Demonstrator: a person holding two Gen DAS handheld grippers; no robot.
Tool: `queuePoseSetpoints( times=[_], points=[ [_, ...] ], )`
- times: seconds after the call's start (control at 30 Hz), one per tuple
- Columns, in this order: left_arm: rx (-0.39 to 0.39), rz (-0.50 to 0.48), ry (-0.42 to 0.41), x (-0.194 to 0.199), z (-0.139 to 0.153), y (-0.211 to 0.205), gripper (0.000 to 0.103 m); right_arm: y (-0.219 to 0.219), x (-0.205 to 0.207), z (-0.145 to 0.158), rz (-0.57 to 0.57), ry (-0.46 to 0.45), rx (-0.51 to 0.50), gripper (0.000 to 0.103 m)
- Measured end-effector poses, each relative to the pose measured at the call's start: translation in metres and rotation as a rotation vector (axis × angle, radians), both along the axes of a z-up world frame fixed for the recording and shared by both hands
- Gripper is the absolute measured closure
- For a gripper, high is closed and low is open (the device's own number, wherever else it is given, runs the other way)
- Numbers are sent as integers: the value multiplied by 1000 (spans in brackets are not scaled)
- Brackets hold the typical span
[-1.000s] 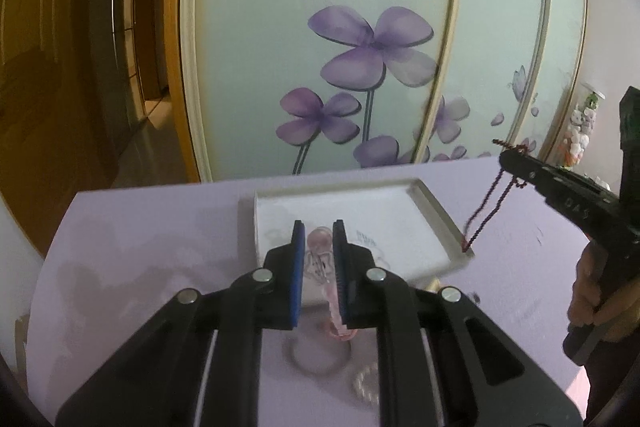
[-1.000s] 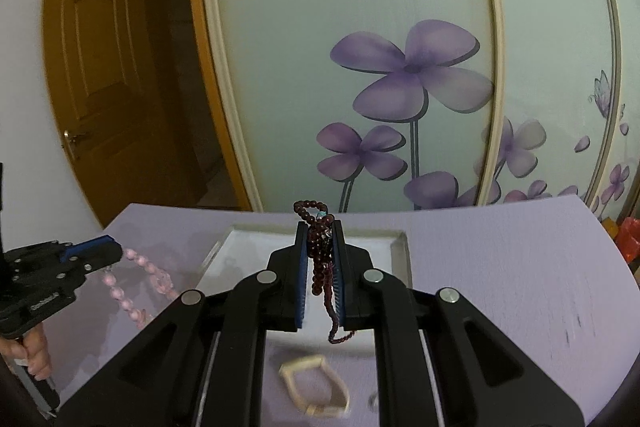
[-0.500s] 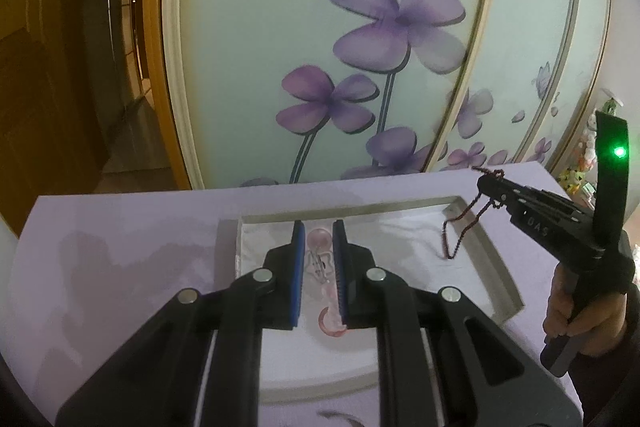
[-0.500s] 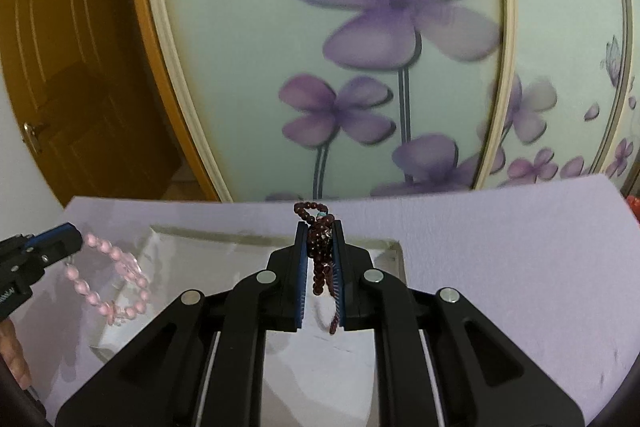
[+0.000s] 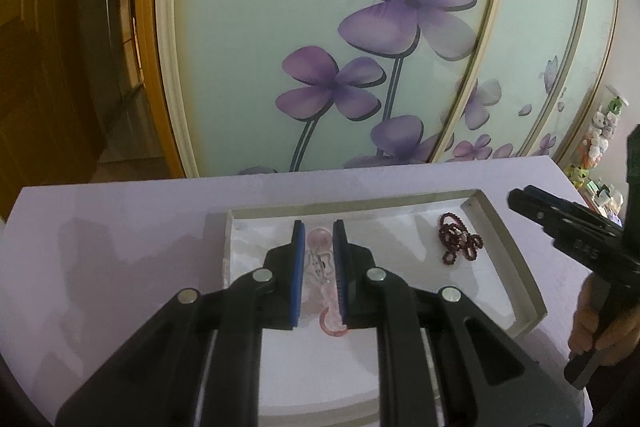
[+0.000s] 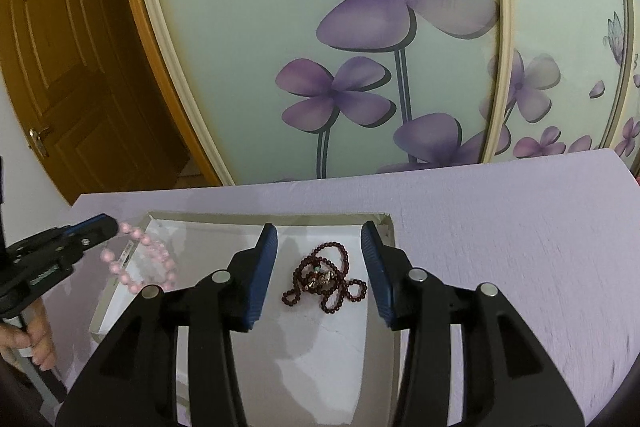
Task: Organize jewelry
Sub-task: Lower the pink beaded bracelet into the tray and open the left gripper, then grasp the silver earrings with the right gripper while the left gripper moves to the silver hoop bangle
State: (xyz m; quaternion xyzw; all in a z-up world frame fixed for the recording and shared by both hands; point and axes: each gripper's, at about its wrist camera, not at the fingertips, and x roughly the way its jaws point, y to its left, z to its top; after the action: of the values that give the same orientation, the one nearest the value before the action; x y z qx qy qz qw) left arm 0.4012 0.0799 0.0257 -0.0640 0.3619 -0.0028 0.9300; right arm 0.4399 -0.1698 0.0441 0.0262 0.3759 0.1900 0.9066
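My left gripper (image 5: 319, 227) is shut on a pink bead bracelet (image 5: 320, 267) and holds it above the left part of a white tray (image 5: 516, 255). In the right wrist view the pink bracelet (image 6: 140, 263) hangs from the left gripper (image 6: 108, 227) over the tray's left edge (image 6: 108, 307). My right gripper (image 6: 319, 231) is open above the tray. A dark red bead necklace (image 6: 324, 279) lies loose in the tray between its jaws. The necklace also shows in the left wrist view (image 5: 458, 241), with the right gripper (image 5: 516, 197) beside it.
The tray sits on a lilac table (image 6: 500, 247). Behind it stands a sliding glass door with purple flowers (image 6: 380, 7). A wooden door (image 6: 60, 67) is at the far left. A jar of small trinkets (image 5: 600, 139) stands at the far right.
My right gripper opened and let go of the dark red necklace, which now lies in the tray. Both grippers moved forward over the tray; the left still holds the pink bracelet.
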Motion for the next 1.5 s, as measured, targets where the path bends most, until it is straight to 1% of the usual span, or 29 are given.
queuePoseSetpoints(
  times=[0.13, 0.17, 0.2, 0.23, 0.33, 0.37, 0.43, 0.53, 0.6, 0.73, 0.83, 0.93, 0.97, 1.0, 1.17, 1.33, 1.4, 1.5],
  points=[
    [-20, 10, 3, 1, -1, 3, 87, -3, -9, 3, 7, -2, 6, 57],
    [-20, 14, 1, -1, 0, 5, 85, -4, -12, 4, 7, -4, 9, 57],
    [-16, 25, -2, -4, 3, 7, 79, -6, -17, 7, 9, -8, 16, 57],
    [-15, 31, -7, -7, 4, 8, 76, -8, -21, 10, 10, -11, 21, 57],
    [-21, 42, -19, -23, 12, 13, 74, -13, -39, 21, 21, -27, 41, 57],
    [-21, 42, -27, -32, 15, 14, 73, -15, -47, 26, 24, -38, 46, 57],
    [-15, 43, -49, -51, 21, 15, 66, -18, -63, 33, 35, -55, 58, 57],
    [-10, 35, -83, -85, 29, 13, 59, -23, -89, 41, 47, -78, 73, 57],
    [-13, 32, -97, -108, 31, 11, 56, -27, -110, 45, 49, -88, 81, 57],
    [-11, 20, -112, -162, 25, 3, 54, -35, -154, 46, 57, -105, 98, 57],
    [0, 23, -126, -200, 20, -3, 51, -37, -187, 42, 70, -114, 95, 57],
    [-6, 31, -146, -234, 14, -6, 47, -36, -223, 32, 90, -118, 81, 57],
    [-10, 37, -158, -247, 12, -7, 46, -34, -238, 25, 96, -120, 72, 57],
    [-12, 39, -164, -252, 11, -7, 44, -32, -248, 21, 99, -121, 67, 57],
    [12, 66, -218, -295, 7, -12, 37, -23, -292, -9, 108, -102, 39, 57],
    [-13, 79, -242, -315, 8, -10, 33, -8, -312, -33, 123, -64, -11, 57],
    [-25, 81, -243, -318, 8, -9, 33, -1, -312, -39, 129, -36, -18, 58],
    [-37, 87, -245, -320, 8, -8, 33, 9, -315, -46, 132, -21, -47, 57]
  ],
)
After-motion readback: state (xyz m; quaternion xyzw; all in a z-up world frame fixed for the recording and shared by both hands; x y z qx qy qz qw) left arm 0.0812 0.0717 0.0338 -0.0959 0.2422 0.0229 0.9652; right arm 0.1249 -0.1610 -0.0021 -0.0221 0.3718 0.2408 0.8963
